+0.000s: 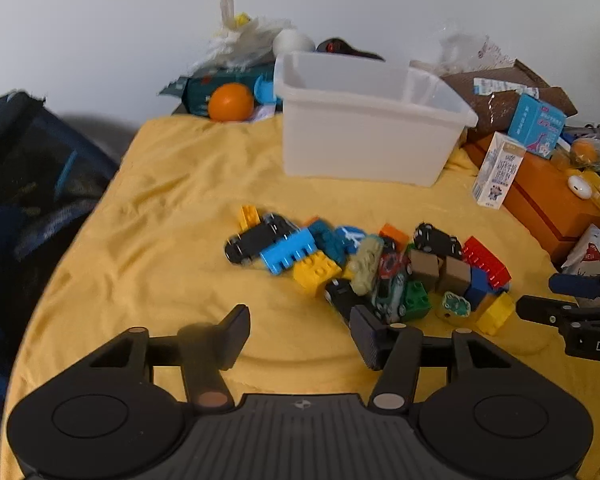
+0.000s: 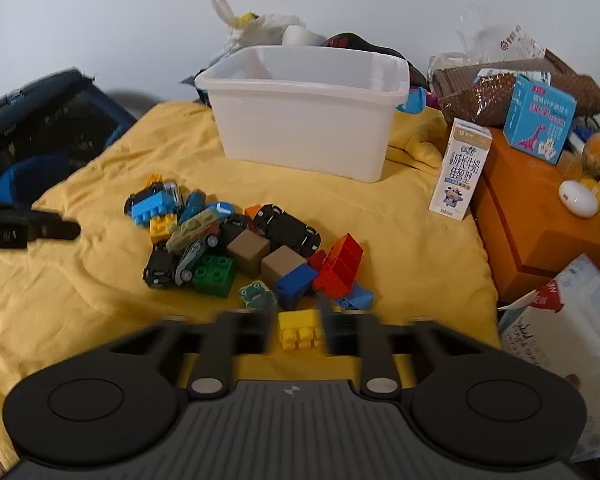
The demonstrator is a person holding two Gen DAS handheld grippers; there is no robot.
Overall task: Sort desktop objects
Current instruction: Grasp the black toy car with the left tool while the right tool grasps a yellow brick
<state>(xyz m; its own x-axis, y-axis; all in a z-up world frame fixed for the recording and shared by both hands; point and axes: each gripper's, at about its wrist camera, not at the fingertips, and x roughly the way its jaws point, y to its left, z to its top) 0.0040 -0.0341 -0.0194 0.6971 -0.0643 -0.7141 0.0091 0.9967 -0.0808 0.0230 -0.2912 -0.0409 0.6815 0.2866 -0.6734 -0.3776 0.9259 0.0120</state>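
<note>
A pile of toy bricks and toy cars (image 1: 364, 264) lies on the yellow cloth (image 1: 180, 208); it also shows in the right wrist view (image 2: 236, 240). A white plastic bin (image 1: 364, 128) stands behind it, also in the right wrist view (image 2: 308, 112). My left gripper (image 1: 300, 340) is open and empty, just in front of the pile's left end. My right gripper (image 2: 300, 332) has its blurred fingers on either side of a yellow brick (image 2: 300, 330) at the pile's near edge. The right gripper shows at the right edge of the left wrist view (image 1: 572, 300).
A milk carton (image 2: 460, 168) stands right of the bin. An orange box (image 2: 540, 220), a blue carton (image 2: 540, 116), a white mouse (image 2: 578, 198) and paper bags crowd the right. An orange (image 1: 230, 102) and plastic bags sit at the back. A dark bag (image 1: 32, 168) lies left.
</note>
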